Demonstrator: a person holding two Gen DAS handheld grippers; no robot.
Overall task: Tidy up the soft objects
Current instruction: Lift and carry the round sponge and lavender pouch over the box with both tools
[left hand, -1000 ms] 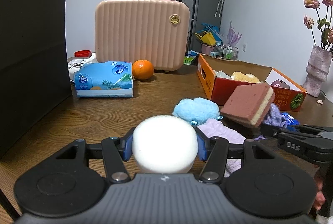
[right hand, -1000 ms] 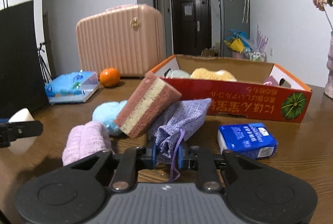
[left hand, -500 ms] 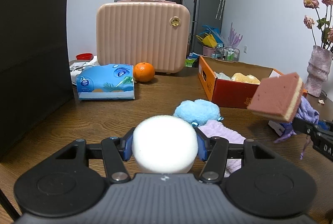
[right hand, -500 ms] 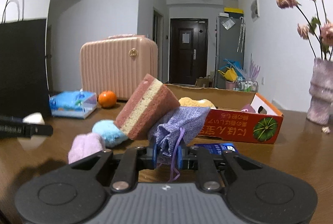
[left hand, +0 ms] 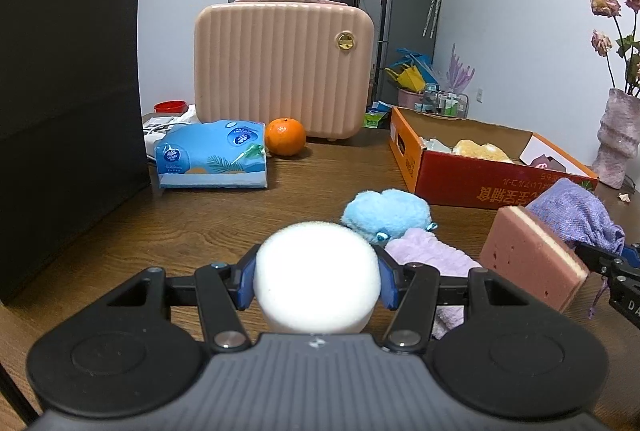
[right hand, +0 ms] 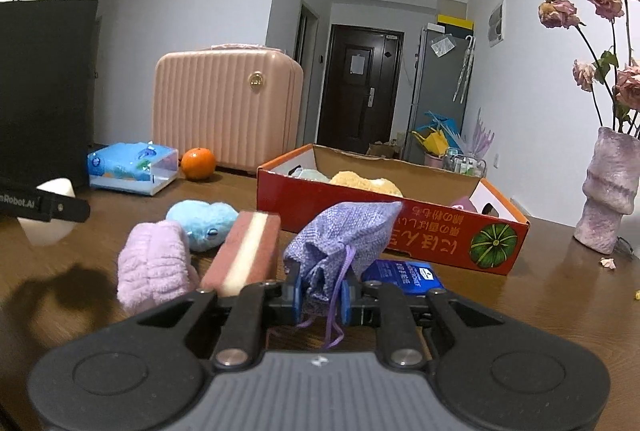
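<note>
Left gripper: clamped on white foam ball, pads on both its sides.
Right gripper: pinched on purple drawstring pouch; pink-and-yellow sponge just left of its fingers.
Ahead of fingers: red cardboard box (white lettering, upside down, unreadable).
Left gripper arm: "Robot.AI".

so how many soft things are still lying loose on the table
2: a blue plush toy and the lilac towel in front of it. The brown sponge's support is unclear.

The pink towel lies partly hidden behind the left tongs.
</note>
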